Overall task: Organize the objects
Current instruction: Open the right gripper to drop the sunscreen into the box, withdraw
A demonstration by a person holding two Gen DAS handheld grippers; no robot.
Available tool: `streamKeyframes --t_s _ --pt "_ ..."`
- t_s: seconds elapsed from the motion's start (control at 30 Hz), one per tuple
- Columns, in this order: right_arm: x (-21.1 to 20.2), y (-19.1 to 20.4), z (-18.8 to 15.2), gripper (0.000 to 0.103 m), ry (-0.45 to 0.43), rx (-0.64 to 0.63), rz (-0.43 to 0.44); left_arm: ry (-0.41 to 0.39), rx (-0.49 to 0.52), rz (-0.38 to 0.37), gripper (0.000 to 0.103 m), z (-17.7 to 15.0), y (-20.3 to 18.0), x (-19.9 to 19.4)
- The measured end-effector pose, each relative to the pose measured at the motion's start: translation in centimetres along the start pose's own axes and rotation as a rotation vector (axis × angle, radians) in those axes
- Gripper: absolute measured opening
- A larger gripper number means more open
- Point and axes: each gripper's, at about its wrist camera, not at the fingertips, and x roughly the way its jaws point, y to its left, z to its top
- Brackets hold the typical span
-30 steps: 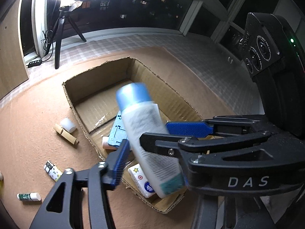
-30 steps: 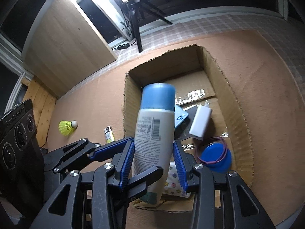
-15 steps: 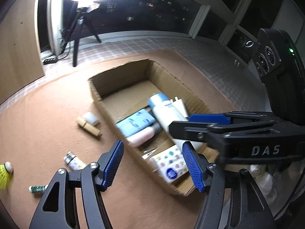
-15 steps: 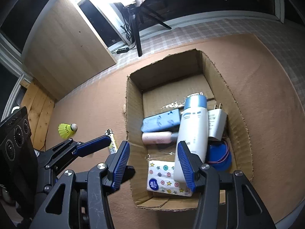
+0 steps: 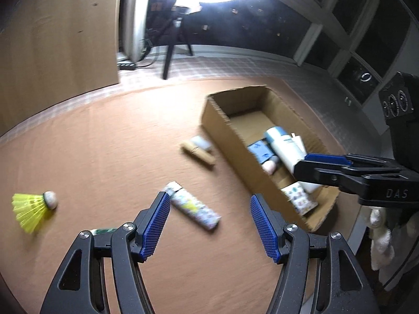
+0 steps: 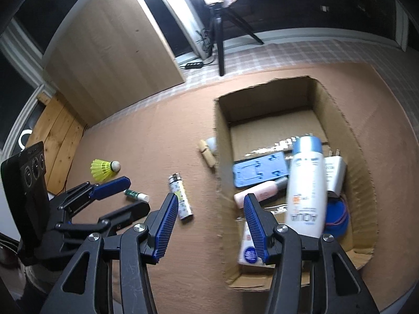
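Observation:
A cardboard box (image 6: 364, 172) (image 5: 227, 133) on the brown table holds a white bottle with a blue cap (image 6: 305, 185) (image 5: 285, 149), a blue holder (image 6: 259, 172), a pink tube (image 6: 255, 195), a white charger (image 6: 334, 174), a blue disc (image 6: 337, 218) and a sticker card (image 6: 248, 251). On the table lie a patterned lighter (image 5: 192, 205) (image 6: 180, 196), a yellow shuttlecock (image 5: 32, 208) (image 6: 104, 168), a small green tube (image 6: 136, 195) and a cork-coloured stick (image 5: 197, 154). My left gripper (image 5: 208, 226) is open and empty above the lighter. My right gripper (image 6: 210, 229) is open and empty by the box's left wall.
A small white cap (image 5: 201, 142) lies by the stick. A ring light on a tripod (image 6: 218, 23) and a wooden panel (image 6: 112, 60) stand behind the table. The table's front edge curves near both grippers.
The right gripper let go of the white bottle, which now lies in the box. Both grippers opened; the left swung left toward the lighter and shuttlecock.

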Motion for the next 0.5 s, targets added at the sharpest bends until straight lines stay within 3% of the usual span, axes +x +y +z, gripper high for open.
streamKeyframes --t_s 0.5 --pt "3.5 6.6 -0.4 0.048 0.037 -0.130 -0.033 0.014 -0.016 0.069 0.067 -2.2 6.1 -2.1"
